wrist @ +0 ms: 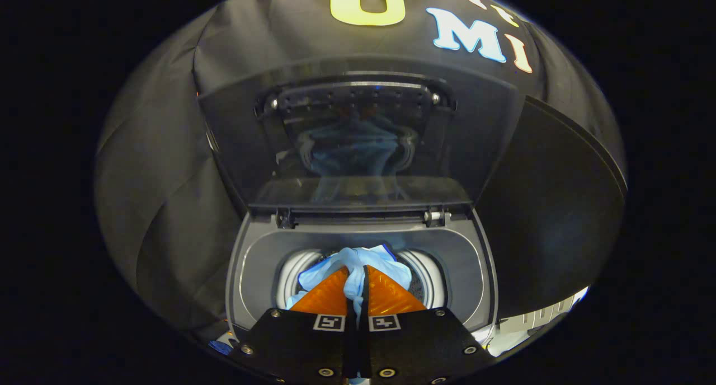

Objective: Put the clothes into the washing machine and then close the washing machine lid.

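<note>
Pinching a soft, light-blue cloth garment (358, 267) between its two fingers, the gripper (358, 287) hung at the lower middle of the frame, right over the round drum mouth of the small dark-grey top-loading washing machine (251, 262). The garment bunched just ahead of the fingertips and spilled into the opening. It looked light and limp, likely to sag and cling, so a fold near its middle seemed the sensible hold. Above it, at the centre of the frame, the smoked see-through lid (358, 139) stood upright, a bluish reflection on it. How deep the drum ran, and how much cloth lay below the fingers, was hidden.
</note>
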Available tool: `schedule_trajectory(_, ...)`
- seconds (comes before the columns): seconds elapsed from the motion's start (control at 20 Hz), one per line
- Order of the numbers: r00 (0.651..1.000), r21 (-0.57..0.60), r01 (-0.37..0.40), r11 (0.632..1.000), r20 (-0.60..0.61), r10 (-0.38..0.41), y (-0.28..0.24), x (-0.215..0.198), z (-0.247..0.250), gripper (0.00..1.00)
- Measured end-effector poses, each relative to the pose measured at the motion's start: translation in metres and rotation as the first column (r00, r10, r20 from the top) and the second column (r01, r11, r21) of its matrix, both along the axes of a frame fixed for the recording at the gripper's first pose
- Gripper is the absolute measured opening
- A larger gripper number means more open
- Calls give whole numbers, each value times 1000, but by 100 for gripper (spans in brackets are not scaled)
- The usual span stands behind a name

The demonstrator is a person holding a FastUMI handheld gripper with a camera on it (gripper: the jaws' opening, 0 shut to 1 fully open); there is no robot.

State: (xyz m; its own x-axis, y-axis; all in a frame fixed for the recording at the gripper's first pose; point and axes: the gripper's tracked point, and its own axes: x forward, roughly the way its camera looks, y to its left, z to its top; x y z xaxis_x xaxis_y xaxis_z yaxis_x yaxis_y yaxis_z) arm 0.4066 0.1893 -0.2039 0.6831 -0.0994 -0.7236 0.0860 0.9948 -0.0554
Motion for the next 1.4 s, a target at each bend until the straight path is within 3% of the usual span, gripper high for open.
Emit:
schedule_trajectory(0.5, 974, 41, -48, 998, -221, 55, 7, -22, -68, 1)
schedule_trajectory(0.7, 959, 32, -121, 992, -253, 125, 16, -23, -77, 2)
schedule_trajectory(0.95, 953, 37, -109, 993, -281, 115, 18, -23, -84, 4)
schedule_trajectory(1.0, 952, 51, -112, 992, -279, 121, 22, -22, -81, 10)
schedule_trajectory(1.2, 963, 68, -135, 988, -225, 147, 27, -10, -71, 87)
schedule_trajectory(1.4, 978, 103, -131, 986, -148, 146, 31, 2, -56, 94)
